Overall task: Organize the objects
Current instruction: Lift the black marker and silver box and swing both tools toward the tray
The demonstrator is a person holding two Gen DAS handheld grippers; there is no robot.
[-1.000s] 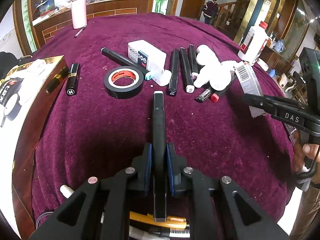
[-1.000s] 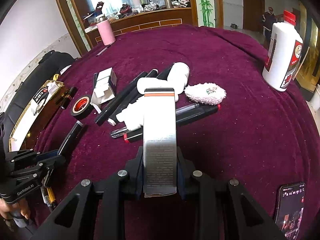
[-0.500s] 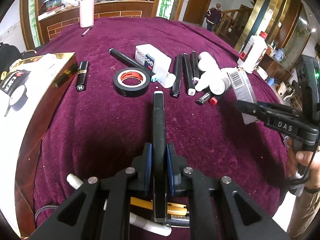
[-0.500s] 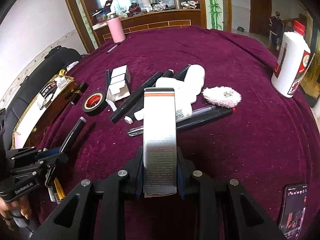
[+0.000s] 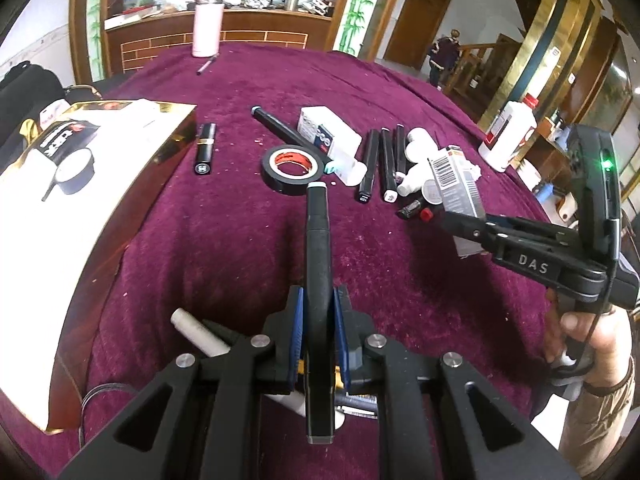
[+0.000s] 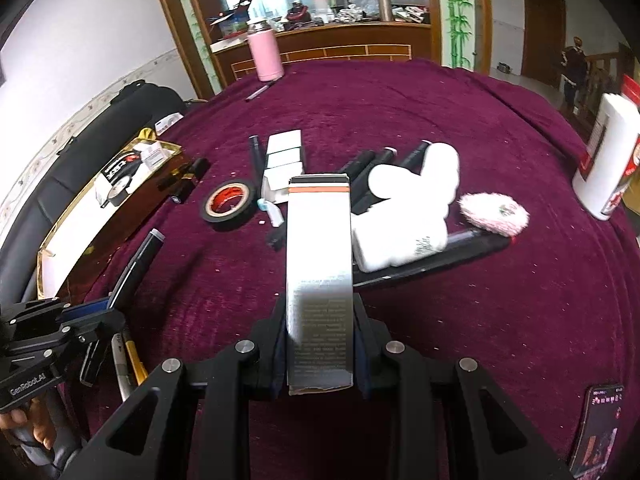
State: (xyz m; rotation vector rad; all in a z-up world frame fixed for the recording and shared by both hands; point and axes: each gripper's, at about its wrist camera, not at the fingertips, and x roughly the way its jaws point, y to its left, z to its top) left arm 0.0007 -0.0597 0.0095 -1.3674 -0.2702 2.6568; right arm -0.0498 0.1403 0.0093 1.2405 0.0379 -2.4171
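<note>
My left gripper (image 5: 319, 320) is shut on a black marker (image 5: 318, 240) with a grey cap, held above the purple cloth and pointing at a black tape roll (image 5: 294, 169). My right gripper (image 6: 320, 320) is shut on a tall silver box (image 6: 320, 260) with an orange band. In the left wrist view that silver box (image 5: 456, 196) shows its barcode at the right, near the pile. In the right wrist view the left gripper (image 6: 92, 316) sits low on the left with the marker (image 6: 140, 264). Black markers (image 5: 380, 168), white bottles (image 5: 418, 160) and a white carton (image 5: 330, 132) lie beyond.
An open gold box (image 5: 80, 200) stands along the left edge, a lipstick (image 5: 205, 148) beside it. A white marker (image 5: 196, 328) and pens lie under my left gripper. A pink pad (image 6: 494, 214), a red-capped white bottle (image 6: 608, 168), a pink flask (image 6: 264, 56) and a phone (image 6: 598, 428) sit around.
Both grippers have drifted left and a little up with their loads still clamped, so the pile has slid right in both views. The gold box fills more of the left wrist view.
</note>
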